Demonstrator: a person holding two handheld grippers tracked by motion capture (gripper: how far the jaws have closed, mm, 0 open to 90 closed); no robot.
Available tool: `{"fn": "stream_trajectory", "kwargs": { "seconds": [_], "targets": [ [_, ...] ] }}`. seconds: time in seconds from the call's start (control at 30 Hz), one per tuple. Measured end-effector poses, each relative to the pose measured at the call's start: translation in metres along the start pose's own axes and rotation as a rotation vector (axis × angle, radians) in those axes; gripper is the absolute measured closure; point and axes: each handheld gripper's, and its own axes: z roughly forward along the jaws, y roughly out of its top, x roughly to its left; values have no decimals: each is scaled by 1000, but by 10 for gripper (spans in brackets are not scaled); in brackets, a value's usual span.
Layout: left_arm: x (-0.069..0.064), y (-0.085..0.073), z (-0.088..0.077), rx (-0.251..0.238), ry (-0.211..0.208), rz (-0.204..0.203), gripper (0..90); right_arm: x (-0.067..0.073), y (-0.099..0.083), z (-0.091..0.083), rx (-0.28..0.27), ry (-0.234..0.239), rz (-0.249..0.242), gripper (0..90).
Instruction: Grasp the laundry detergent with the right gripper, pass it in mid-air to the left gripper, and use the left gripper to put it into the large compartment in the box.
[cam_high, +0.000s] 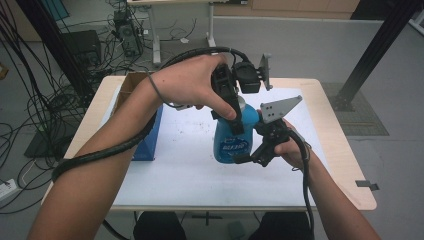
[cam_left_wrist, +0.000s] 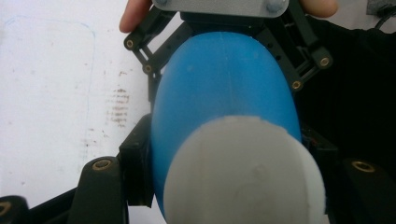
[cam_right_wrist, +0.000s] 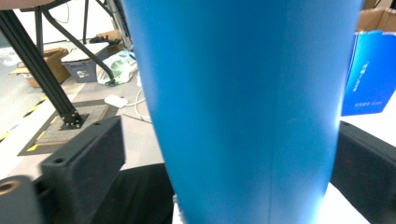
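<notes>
Your blue bottle (cam_high: 231, 142) stands upright on the white-covered bench (cam_high: 180, 165), long axis vertical, pale cap up; smooth, rounded plastic. Your left gripper (cam_high: 231, 107) has its fingers clamped near its top. Your right gripper (cam_high: 250, 156) has fingers spread wide beside the body, not pressing.

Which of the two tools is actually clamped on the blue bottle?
The left tool: its jaws press the blue bottle just below the white cap. The right tool only flanks the lower body, with a gap at one jaw.
</notes>
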Motion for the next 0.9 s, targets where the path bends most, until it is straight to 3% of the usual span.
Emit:
{"fn": "stream_trajectory", "kwargs": {
  "seconds": [0.47, 0.73, 0.9],
  "targets": [
    [1, -5, -1, -5, 3, -17, 378, 5, 4, -21, 114, -32, 8, 6],
    [1, -10, -2, 8, 18, -40, 378, 6, 6, -38, 217, -73, 25, 17],
    [1, -15, -2, 7, 17, -50, 378, 6, 6, -49, 311, -129, 46, 21]
  ]
}}
